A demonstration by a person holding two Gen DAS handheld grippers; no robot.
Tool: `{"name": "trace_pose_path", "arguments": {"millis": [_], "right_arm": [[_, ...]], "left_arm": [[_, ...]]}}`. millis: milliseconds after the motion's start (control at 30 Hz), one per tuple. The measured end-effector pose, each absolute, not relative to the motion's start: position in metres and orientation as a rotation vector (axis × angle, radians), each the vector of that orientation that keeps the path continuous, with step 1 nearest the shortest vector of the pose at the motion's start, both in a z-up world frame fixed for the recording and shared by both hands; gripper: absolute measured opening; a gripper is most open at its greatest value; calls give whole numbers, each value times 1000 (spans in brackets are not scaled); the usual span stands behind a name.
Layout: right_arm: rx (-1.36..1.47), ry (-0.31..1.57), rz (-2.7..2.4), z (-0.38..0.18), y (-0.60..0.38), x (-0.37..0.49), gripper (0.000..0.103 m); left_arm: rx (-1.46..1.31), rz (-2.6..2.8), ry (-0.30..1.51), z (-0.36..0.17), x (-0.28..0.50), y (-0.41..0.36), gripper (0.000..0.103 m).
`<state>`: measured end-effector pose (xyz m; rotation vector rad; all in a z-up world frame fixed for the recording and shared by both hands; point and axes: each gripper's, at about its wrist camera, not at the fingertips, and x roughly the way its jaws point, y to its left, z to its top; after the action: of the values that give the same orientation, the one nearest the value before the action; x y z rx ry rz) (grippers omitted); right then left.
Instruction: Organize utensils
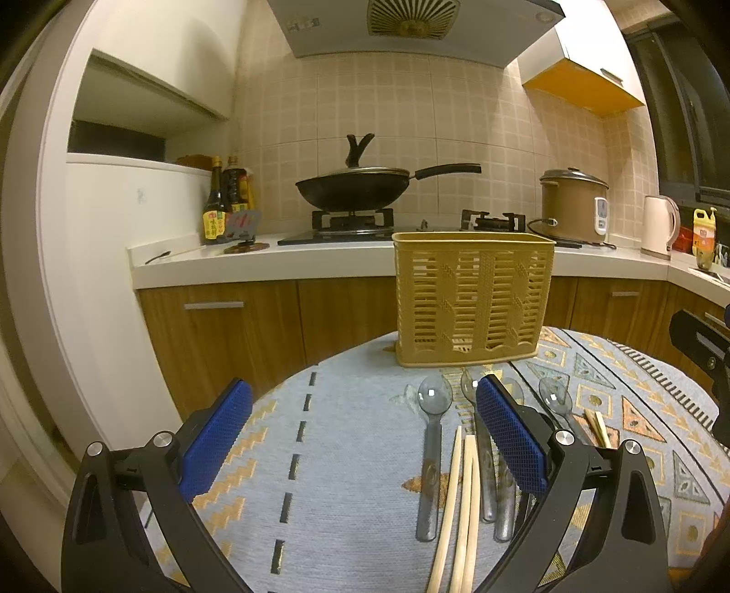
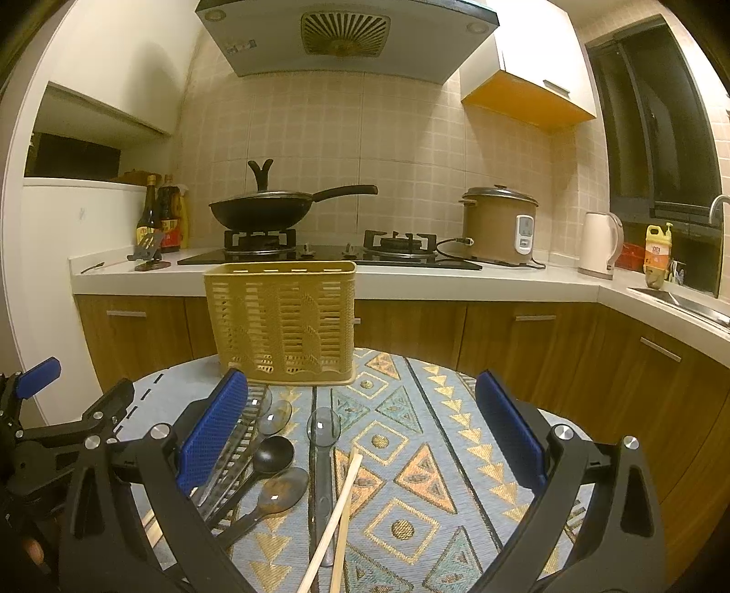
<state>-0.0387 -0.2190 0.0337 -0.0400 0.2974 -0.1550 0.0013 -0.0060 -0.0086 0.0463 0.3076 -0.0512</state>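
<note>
No readable text anywhere. Sauce bottle (image 1: 213, 214) labels, yellow detergent bottle (image 2: 657, 253) label, range hood (image 2: 346, 36) sticker and rice cooker (image 2: 499, 226) panel all carry print, but too small and blurred.

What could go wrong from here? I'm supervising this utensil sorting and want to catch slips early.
The chopsticks lie touching the clear spoons, so the open left gripper may grab both. The tall slotted caddy stands near the table's far edge; a nudge could tip it.
</note>
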Motion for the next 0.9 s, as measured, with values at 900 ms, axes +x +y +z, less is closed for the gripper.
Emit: {"name": "trace_pose_path", "arguments": {"millis": [900], "right_arm": [[-35,349,-160,21,-216,-30,95]], "left_arm": [[-47,-130,482,-18,24,8,93]]}}
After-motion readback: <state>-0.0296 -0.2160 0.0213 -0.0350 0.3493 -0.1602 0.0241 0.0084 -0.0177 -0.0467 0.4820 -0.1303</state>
